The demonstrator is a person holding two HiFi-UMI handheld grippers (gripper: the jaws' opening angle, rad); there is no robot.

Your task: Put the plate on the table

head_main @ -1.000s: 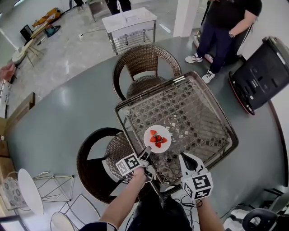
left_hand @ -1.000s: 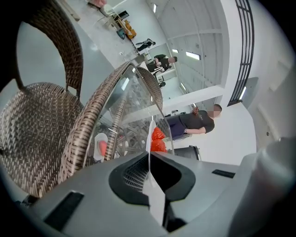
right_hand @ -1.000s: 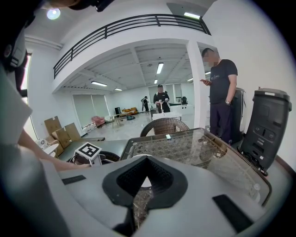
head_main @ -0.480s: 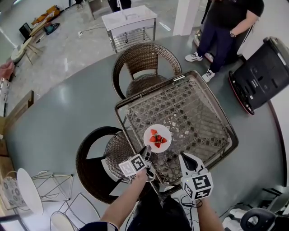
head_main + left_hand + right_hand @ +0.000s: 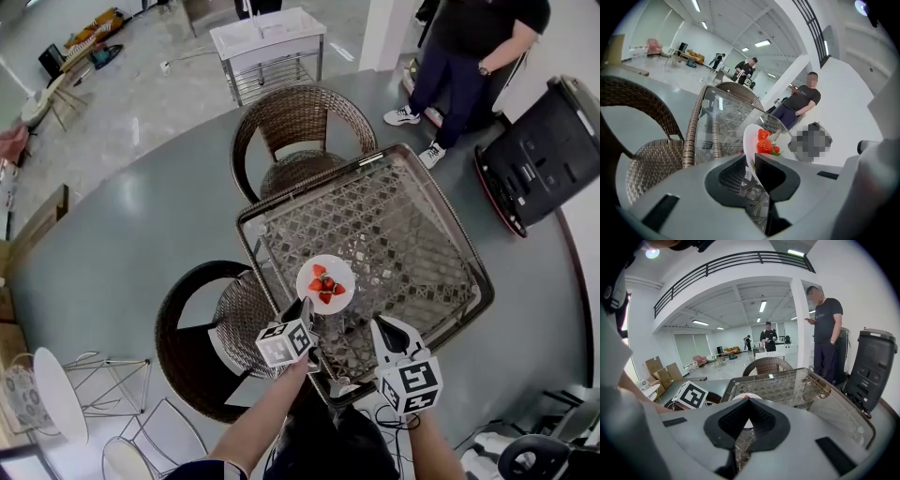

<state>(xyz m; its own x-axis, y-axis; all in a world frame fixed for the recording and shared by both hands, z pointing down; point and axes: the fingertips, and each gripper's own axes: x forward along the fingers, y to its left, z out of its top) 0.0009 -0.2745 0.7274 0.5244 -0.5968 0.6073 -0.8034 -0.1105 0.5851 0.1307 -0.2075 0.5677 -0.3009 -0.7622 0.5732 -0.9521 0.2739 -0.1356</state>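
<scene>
Small round white plate (image 5: 326, 281) carrying a few red strawberries (image 5: 325, 286), lying over the near-left part of the square glass-topped brown wicker table (image 5: 422, 244); whether it rests on the glass or hangs just above cannot be told. The left gripper (image 5: 302, 312) pinches the plate's near rim between closed jaws. The right gripper (image 5: 386, 330) hovers beside it, jaws together on nothing. The plate is judged rigid, light, smooth-glazed and brittle against glass. A rim hold suits it if kept level, since the loose fruit may roll.
</scene>
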